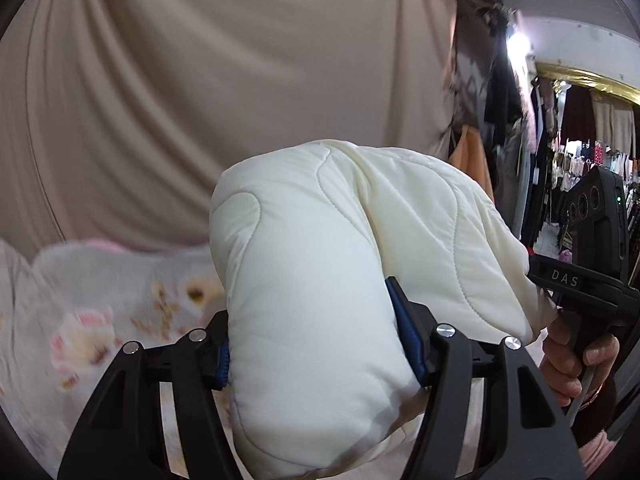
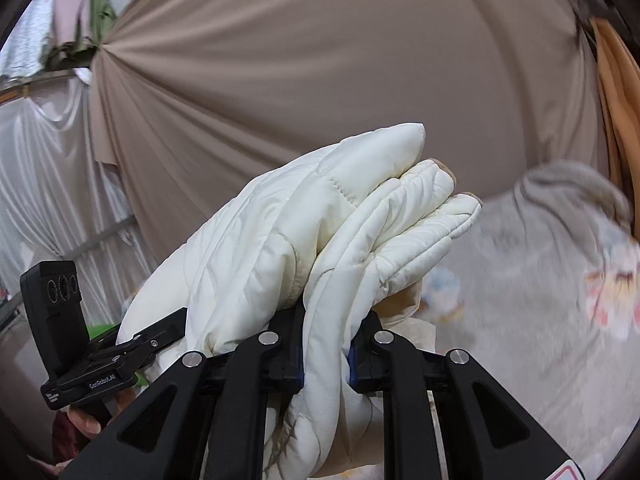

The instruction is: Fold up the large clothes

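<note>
I read "DAS" in pale capitals on the black plastic finger bar of the right gripper [image 1: 538, 280]. "GenRobot.AI" stood on the black plastic body of the left gripper [image 2: 162, 334].

A clothing shop: racks of hanging garments [image 1: 576, 160] line the aisle beside draped curtains [image 1: 200, 80].

A wide taupe curtain [image 1: 200, 80] hung in soft pleats across most of the background, gathered to a knot at its upper left in the right wrist view. Beside it hung a silvery-white satin drape [image 2: 44, 168]. Below lay a pale blanket [image 2: 540, 280] printed with pink and tan cartoon figures. At the far right of the left wrist view, racks of hanging clothes [image 1: 580, 152] stood under a bright lamp [image 1: 518, 42] and a gilded rail. An orange cloth [image 2: 616, 92] hung at the curtain's edge.
</note>
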Tool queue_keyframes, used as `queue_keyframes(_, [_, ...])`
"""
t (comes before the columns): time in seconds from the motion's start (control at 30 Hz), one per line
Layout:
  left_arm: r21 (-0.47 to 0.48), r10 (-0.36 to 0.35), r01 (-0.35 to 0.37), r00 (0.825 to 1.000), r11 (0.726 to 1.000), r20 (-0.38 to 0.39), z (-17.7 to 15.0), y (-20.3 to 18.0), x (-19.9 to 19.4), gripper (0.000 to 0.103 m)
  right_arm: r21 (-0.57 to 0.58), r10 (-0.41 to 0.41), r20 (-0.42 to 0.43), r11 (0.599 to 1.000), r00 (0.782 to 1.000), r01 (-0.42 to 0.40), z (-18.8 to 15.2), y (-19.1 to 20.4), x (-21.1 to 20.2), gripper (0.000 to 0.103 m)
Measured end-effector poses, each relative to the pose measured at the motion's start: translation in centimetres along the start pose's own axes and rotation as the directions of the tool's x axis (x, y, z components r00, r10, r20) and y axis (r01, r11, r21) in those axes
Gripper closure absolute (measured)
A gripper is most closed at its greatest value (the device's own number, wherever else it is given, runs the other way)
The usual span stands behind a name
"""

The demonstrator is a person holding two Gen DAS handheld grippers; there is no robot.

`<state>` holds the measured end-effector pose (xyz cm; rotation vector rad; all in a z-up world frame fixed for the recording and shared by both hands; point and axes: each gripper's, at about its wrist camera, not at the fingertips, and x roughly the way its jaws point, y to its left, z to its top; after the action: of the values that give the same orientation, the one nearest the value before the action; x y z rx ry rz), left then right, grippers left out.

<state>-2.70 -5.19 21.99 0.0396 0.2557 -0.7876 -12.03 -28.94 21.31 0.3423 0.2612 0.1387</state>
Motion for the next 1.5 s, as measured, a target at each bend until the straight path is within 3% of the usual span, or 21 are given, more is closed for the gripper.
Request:
queue_keyframes(0.2, [0.058, 0.018, -0.031, 0.978, 0.998, 0.209, 3.0, 2.6, -4.0, 0.041, -0.097, 0.097, 0.156, 0.992, 0.983, -0.083, 4.0, 5.1, -0.1, 0.087])
queue_keyframes(0.33, [0.056, 0.04, -0.062, 0.944, 0.997, 0.329, 3.5, 6.8, -4.5, 0.038, -0.11, 0.175, 0.172, 0.981, 0.969, -0.158, 5.4, 6.8, 3.8, 0.087])
queue_keyframes(0.4, [0.051, 0.078, -0.102, 0.935, 0.993, 0.346, 3.1, 9.2, -3.5, 0.036, -0.088, 0.201, 0.147, 0.978, 0.969, -0.189, 5.4, 6.8, 7.2, 0.087])
queue_keyframes(0.53, [-0.014, 0.143, -0.144, 0.959, 0.989, 0.243, 0.9, 15.3, 1.3, 0.034, 0.01, 0.216, 0.019, 0.976, 0.976, -0.216, 2.8, 5.4, 17.2, 0.086])
queue_keyframes(0.63, [-0.099, 0.187, -0.178, 0.978, 0.979, 0.089, -3.7, 20.5, 7.2, 0.034, 0.09, 0.169, -0.109, 0.983, 0.979, -0.16, -2.0, 3.3, 25.1, 0.086])
queue_keyframes(0.7, [-0.143, 0.227, -0.23, 0.973, 0.963, -0.038, -8.2, 23.4, 11.4, 0.034, 0.129, 0.119, -0.234, 0.988, 0.965, -0.091, -6.5, 1.5, 30.5, 0.085])
queue_keyframes(0.77, [-0.149, 0.267, -0.29, 0.951, 0.945, -0.154, -12.7, 25.2, 14.3, 0.034, 0.174, 0.086, -0.366, 0.984, 0.927, -0.023, -11.4, -0.4, 34.6, 0.085])
queue_keyframes(0.8, [-0.151, 0.283, -0.307, 0.945, 0.94, -0.162, -14.9, 25.8, 14.5, 0.031, 0.18, 0.068, -0.405, 0.984, 0.912, 0.007, -14.1, -1.4, 35.9, 0.085])
queue_keyframes(0.87, [-0.15, 0.261, -0.283, 0.954, 0.947, -0.15, -16.6, 26.2, 13.6, 0.025, 0.201, 0.1, -0.402, 0.979, 0.91, -0.018, -16.6, -2.5, 36.1, 0.081])
queue_keyframes(0.97, [-0.213, 0.217, -0.259, 0.955, 0.942, -0.201, -17.3, 26.5, 13.4, 0.021, 0.297, 0.172, -0.412, 0.954, 0.895, -0.047, -17.4, -4.2, 35.9, 0.078])
queue_keyframes(1.1, [-0.347, 0.139, -0.22, 0.96, 0.912, -0.244, -18.4, 28.5, 12.7, 0.014, 0.302, 0.186, -0.434, 0.952, 0.882, -0.052, -17.6, -4.7, 35.1, 0.067])
queue_keyframes(1.2, [-0.411, 0.084, -0.193, 0.96, 0.891, -0.268, -18.7, 29.2, 11.6, 0.013, 0.333, 0.198, -0.439, 0.942, 0.876, -0.046, -17.8, -5.7, 33.2, 0.05])
queue_keyframes(1.27, [-0.426, 0.071, -0.187, 0.959, 0.885, -0.273, -18.4, 29.2, 10.2, 0.013, 0.337, 0.191, -0.435, 0.941, 0.88, -0.037, -17.4, -6.1, 31.2, 0.05])
queue_keyframes(1.37, [-0.377, 0.152, -0.237, 0.958, 0.895, -0.242, -16.4, 28.2, 6.9, 0.013, 0.232, 0.055, -0.383, 0.972, 0.922, 0.038, -15.0, -4.7, 27.5, 0.057])
queue_keyframes(1.4, [-0.347, 0.191, -0.258, 0.958, 0.902, -0.214, -15.1, 27.5, 5.6, 0.013, 0.164, 0.01, -0.363, 0.985, 0.932, 0.053, -13.9, -3.4, 26.5, 0.068])
queue_keyframes(1.5, [-0.261, 0.311, -0.346, 0.936, 0.901, -0.167, -11.4, 25.6, 4.4, 0.013, 0.05, 0.004, -0.334, 0.999, 0.943, 0.013, -11.6, 1.4, 25.4, 0.087])
